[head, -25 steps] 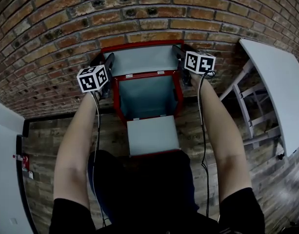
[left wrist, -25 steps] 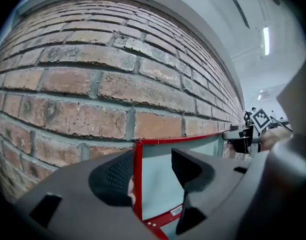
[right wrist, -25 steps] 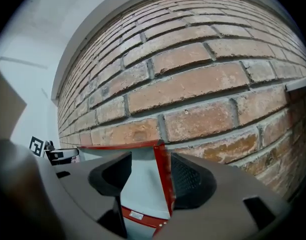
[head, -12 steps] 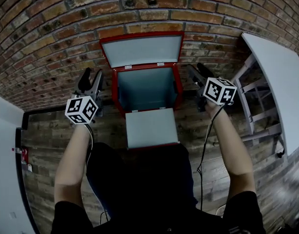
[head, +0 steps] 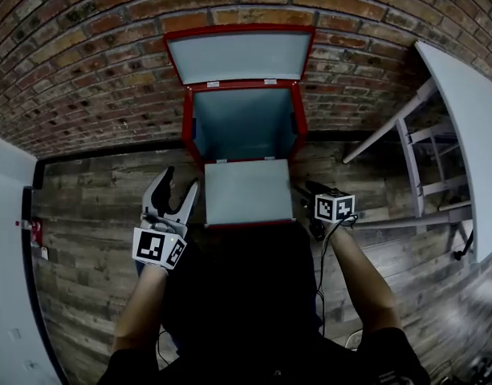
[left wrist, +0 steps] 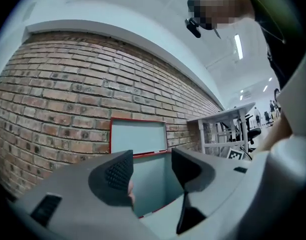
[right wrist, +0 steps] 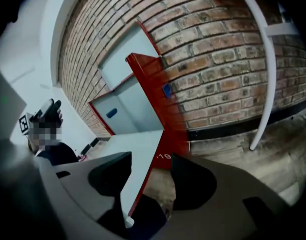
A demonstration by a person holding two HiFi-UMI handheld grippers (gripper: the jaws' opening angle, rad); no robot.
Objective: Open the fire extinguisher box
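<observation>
- Both grippers had dropped back from the raised lid since a second ago, when they flanked its top corners. By now they were low, on either side of the front door.
- On my left gripper (head: 178, 184) the jaws were spread wide with nothing between them. Its own view (left wrist: 150, 166) looked through the gap straight into the open box.
- That gripper's marker cube (head: 159, 247) sat close to my body, the jaws pointing towards the wall, just left of the door's left edge and not touching it.
- On my right gripper (head: 304, 191) the jaws were apart too. In its own view (right wrist: 150, 171) the red-edged corner of the door ran down through the gap, and neither pad was pressing on it as far as I could see.
- Its marker cube (head: 335, 207) sat just beside the door's right edge.
- The fire extinguisher box (head: 298, 123) stood open against the brick wall (head: 85, 62), a red frame with a pale grey inside.
- The lid (head: 239, 54) was swung up against the bricks, and it had stayed there after the grippers left it.
- The front door (head: 249, 191) lay folded down towards me over the wooden floor (head: 85, 199).
- Off to the right stood a white table (head: 470, 119), well apart from the box.
</observation>
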